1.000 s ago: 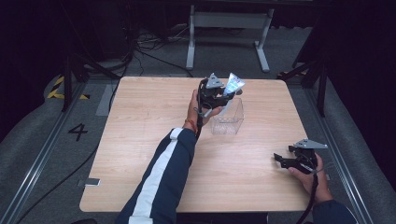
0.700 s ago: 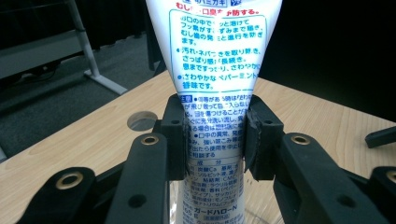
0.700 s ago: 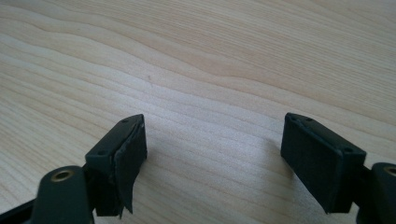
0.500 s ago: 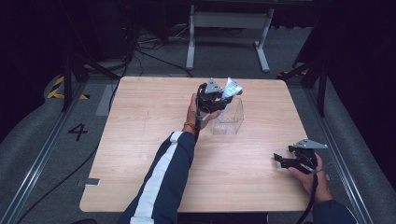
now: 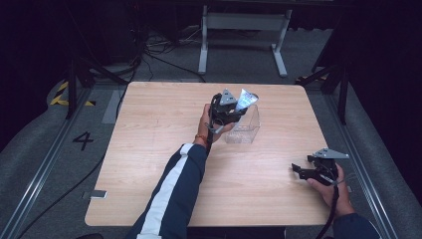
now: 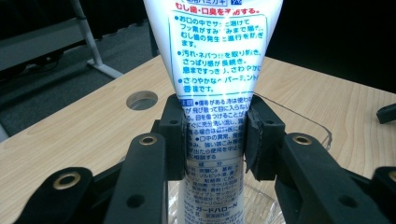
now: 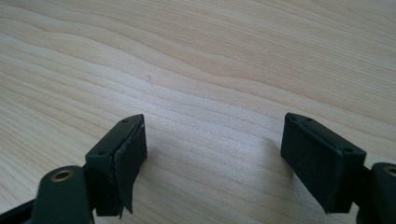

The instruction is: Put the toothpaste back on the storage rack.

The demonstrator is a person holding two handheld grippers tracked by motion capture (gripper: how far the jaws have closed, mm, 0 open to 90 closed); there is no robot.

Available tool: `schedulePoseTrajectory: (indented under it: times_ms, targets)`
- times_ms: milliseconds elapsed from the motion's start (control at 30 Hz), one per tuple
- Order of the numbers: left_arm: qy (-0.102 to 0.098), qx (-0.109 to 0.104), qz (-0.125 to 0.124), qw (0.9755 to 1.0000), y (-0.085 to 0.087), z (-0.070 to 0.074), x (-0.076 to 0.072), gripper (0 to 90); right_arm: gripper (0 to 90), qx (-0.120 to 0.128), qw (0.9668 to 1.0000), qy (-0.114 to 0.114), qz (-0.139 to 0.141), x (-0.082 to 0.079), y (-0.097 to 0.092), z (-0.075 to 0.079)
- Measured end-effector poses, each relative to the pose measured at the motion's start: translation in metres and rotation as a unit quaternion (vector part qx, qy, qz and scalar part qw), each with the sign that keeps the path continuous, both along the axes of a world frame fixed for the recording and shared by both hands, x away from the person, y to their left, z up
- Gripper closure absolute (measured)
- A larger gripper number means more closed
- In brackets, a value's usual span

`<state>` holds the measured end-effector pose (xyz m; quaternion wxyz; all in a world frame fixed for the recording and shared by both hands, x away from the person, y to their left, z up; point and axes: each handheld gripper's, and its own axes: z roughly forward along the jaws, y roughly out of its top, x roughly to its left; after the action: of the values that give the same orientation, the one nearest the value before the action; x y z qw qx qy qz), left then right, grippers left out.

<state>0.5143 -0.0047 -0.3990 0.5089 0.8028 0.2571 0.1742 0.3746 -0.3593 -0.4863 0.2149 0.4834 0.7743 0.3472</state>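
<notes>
Between the two black jaws of the left claw (image 6: 212,140), a white toothpaste tube (image 6: 212,70) is standing upright, and both pads are pressing on its printed body, so the claw is pinching the tube about midway along its length. Blue and red lettering is running down the tube's face, above and below the grip. Just beneath the jaws, the tube's lower end is reaching down into a clear plastic box (image 6: 299,121), whose thin rim is curving out to the right of the claw.

From the high view, the left claw (image 5: 234,107) is hovering at the near left edge of that clear plastic box (image 5: 246,129), with the toothpaste tube (image 5: 245,98) sticking up out of the grip and leaning slightly away from the hand. The box is sitting on the wooden surface (image 5: 164,124), past its middle. A dark sleeve with a white stripe (image 5: 169,194) is stretching across the surface behind the claw.

Well apart from all this, near the surface's right edge, the right claw (image 5: 298,169) is resting low, held in the person's hand. In its own view, the right claw (image 7: 212,154) is standing spread wide, with bare wood grain showing between the jaws and nothing gripped.
</notes>
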Motion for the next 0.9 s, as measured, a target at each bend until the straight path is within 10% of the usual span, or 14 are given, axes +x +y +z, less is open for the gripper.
schedulePoseTrajectory:
  times_ms: [900]
  targets:
    - [0.031, 0.069, 0.003, 0.9971, -0.004, -0.010, 0.002, 62.9, 22.8, 0.000, 1.0000, 0.000, 0.000, 0.000, 0.000, 0.000]
